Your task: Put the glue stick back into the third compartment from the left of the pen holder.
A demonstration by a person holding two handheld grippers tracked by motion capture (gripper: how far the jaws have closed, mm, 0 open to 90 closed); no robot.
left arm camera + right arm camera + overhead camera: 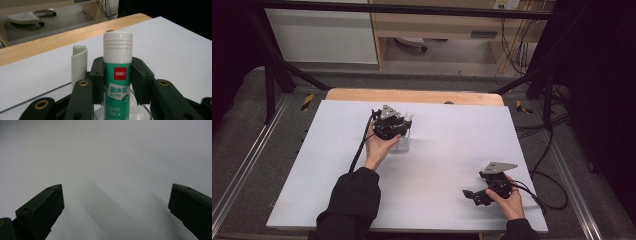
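Observation:
A green glue stick [117, 50] with a white ribbed cap stands upright in a clear plastic holder [142, 111]. My left gripper [117, 73] is shut on its green body, one pad on each side. In the high view the left gripper [403, 130] is at the back middle of the white table [447, 150], with the glue stick's cap [408, 116] rising just beyond it and the clear holder [404, 145] below. A white ribbed tube [79, 65] stands beside the glue stick. My right gripper [475, 186] rests near the front right edge, open and empty, its jaws wide apart [116, 205].
A bare wooden strip [412, 96] runs along the table's far edge. Black frame posts [271, 85] stand at the back corners. Cables [552, 200] trail off the right side. A wheeled chair base [27, 17] sits on the floor beyond.

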